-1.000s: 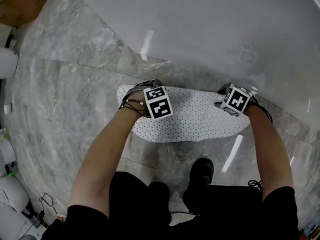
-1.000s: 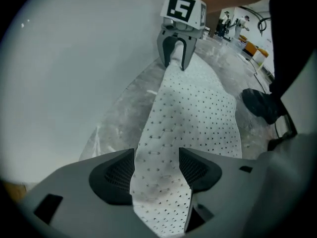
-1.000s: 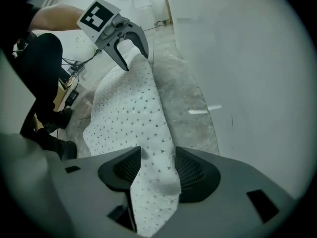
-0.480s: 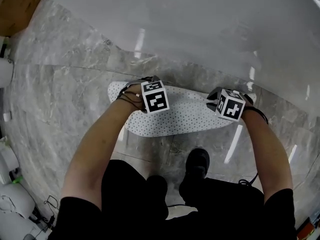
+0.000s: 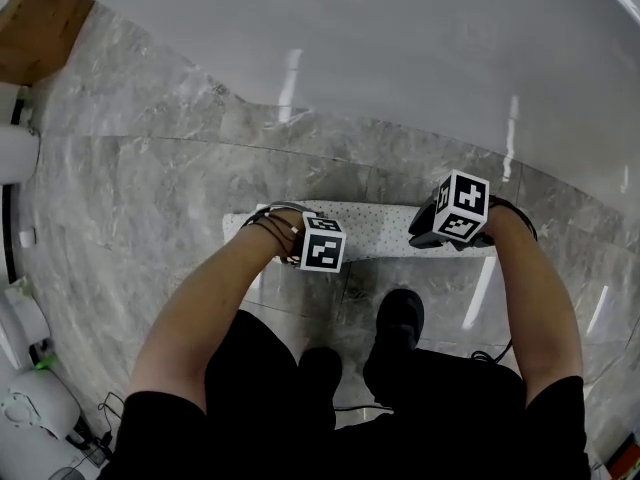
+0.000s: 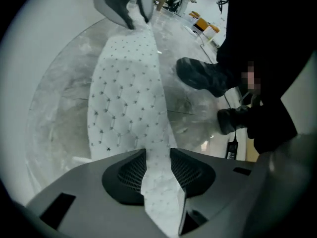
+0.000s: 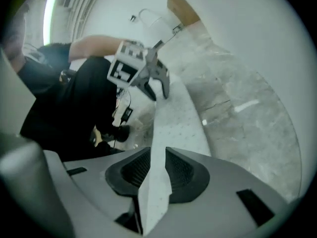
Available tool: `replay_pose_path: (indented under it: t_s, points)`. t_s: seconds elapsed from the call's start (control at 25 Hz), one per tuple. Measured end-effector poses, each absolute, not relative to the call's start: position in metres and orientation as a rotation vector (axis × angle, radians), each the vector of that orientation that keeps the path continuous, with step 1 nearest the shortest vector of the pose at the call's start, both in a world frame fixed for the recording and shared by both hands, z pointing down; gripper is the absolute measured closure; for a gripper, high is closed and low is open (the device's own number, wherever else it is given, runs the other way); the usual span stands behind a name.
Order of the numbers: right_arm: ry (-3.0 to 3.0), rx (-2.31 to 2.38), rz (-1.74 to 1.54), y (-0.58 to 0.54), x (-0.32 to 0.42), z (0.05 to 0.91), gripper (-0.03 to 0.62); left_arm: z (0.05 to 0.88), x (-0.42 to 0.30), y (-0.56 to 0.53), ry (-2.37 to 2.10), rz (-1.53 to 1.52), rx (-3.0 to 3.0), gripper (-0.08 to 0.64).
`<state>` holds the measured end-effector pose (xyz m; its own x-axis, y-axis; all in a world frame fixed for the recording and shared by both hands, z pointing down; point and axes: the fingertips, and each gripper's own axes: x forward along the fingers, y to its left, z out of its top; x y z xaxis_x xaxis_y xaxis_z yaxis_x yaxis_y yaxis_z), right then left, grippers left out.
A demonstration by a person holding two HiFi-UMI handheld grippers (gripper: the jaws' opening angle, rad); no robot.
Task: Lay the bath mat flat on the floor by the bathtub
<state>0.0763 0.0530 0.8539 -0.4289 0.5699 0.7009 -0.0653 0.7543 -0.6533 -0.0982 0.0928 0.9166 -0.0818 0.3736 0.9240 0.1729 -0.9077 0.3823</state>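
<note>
Bath mat (image 5: 380, 230), seemingly edge-up, runs along bathtub (image 5: 400, 58), ends pinched: left tongs (image 6: 157, 158) just tightened, right tongs (image 7: 157, 163) just loosened.

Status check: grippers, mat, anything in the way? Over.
Left gripper jaws just closed on bath mat end. Right gripper jaws just eased wider, mat pinched between. Mat stretched between them, tilted up, not flat yet. Shoes close behind it; bathtub ahead.
</note>
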Motion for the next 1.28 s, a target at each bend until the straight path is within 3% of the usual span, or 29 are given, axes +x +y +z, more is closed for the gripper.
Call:
replay_pose_path:
  t_s: [0.12,0.16,0.32,0.48,0.72,0.92,1.0,1.08,1.12,1.28]
  points:
    - [-2.023,-0.150,0.835,0.005,0.066,0.853,0.427,0.921,-0.097,0.121,0.663,2.087,2.041,0.419]
    - [-2.025,-0.104,0.864,-0.002,0.064,0.856,0.389,0.923,-0.096,0.124,0.658,2.069,2.064,0.551]
    - [-1.813,-0.227,0.719,0.038,0.065,0.894,0.296,0.922,-0.096,0.126,0.599,1.968,2.059,0.551]
    - [-1.744,-0.295,0.357,0.061,0.062,0.920,0.290,0.916,-0.096,0.121,0.614,1.964,2.078,0.551]
    - [-1.748,-0.136,0.485,0.045,0.080,0.925,0.252,0.915,-0.099,0.093,0.492,1.987,2.126,0.540]
    - [-1.746,-0.134,0.459,0.049,0.084,0.930,0.263,0.915,-0.101,0.071,0.365,1.962,2.194,0.461]
    - [-1.739,-0.163,0.443,0.051,0.083,0.930,0.306,0.915,-0.103,0.068,0.346,1.939,2.187,0.347]
    - [-1.748,-0.198,0.406,0.054,0.079,0.927,0.346,0.916,-0.105,0.064,0.330,1.951,2.174,0.318]
    - [-1.758,-0.217,0.384,0.055,0.077,0.926,0.358,0.918,-0.106,0.061,0.316,1.975,2.171,0.269]
    - [-1.769,-0.249,0.372,0.059,0.079,0.921,0.382,0.925,-0.114,0.048,0.245,2.008,2.132,0.232]
